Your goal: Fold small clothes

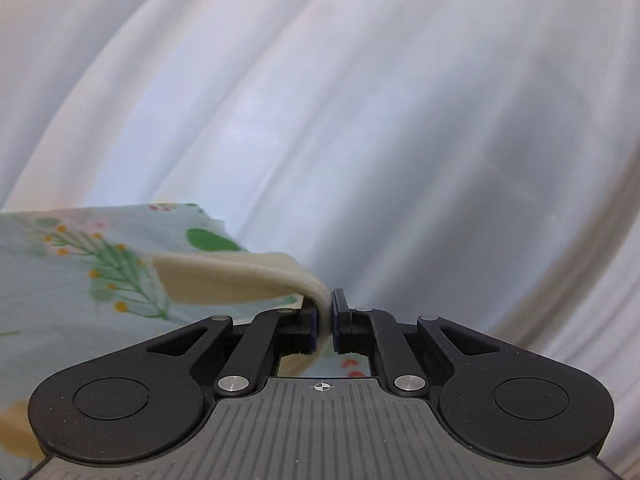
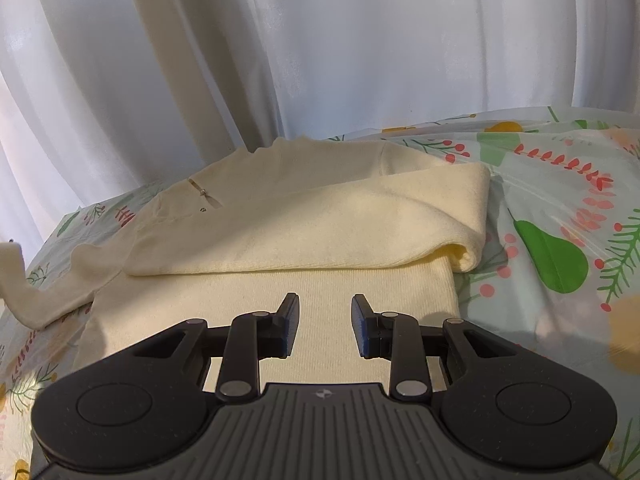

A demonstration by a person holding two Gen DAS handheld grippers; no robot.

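Observation:
A cream knit sweater (image 2: pixel 288 216) lies on the floral tablecloth (image 2: pixel 560 208), its right sleeve (image 2: pixel 460 220) folded across the chest. Its left sleeve (image 2: pixel 44 292) trails off to the left and rises at the frame's edge. In the left wrist view my left gripper (image 1: pixel 325 322) is shut on that cream sleeve's (image 1: pixel 224 282) end, lifted above the cloth, and the background is blurred by motion. My right gripper (image 2: pixel 325 326) hovers over the sweater's lower body, jaws open, nothing between them.
White curtains (image 2: pixel 320 48) hang close behind the table's far edge. The tablecloth (image 1: pixel 80 280) with green and red plant prints covers the table on both sides of the sweater.

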